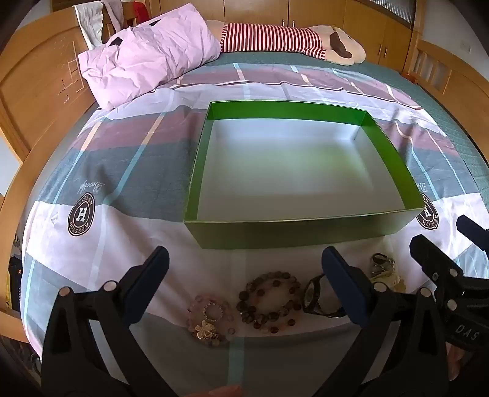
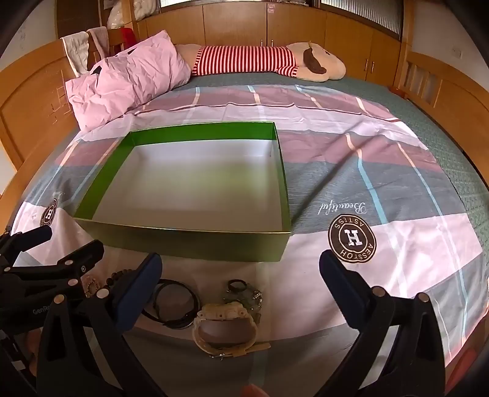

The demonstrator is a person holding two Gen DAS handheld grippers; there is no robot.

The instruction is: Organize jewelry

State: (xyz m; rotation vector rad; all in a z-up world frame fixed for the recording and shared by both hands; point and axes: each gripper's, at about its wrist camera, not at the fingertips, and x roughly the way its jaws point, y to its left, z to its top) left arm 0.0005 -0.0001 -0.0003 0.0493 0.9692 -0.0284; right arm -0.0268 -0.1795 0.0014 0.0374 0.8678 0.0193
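Both hand-held grippers, left (image 1: pixel 244 274) & right (image 2: pixel 241 274), gape empty over jewelry; green box (image 1: pixel 305 230) (pillow (image 1: pixel 146 55) beyond) just behind.

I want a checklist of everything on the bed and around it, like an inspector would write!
Surface: patterned bedsheet on a wooden-framed bed.
Job's things: green box, open, nothing inside. In front of it, on the sheet: pink bead bracelet with gold flower, brown bead bracelet, dark watch, cream watch, small dark tangle of pieces, too small to tell.
Clutter: pink pillow, striped plush toy.
Grippers: left gripper open, over the bracelets, holding nothing; right gripper open, over the watches, holding nothing.
Cables: nothing seen.
Surroundings: wooden cabinets, clothes over the headboard.
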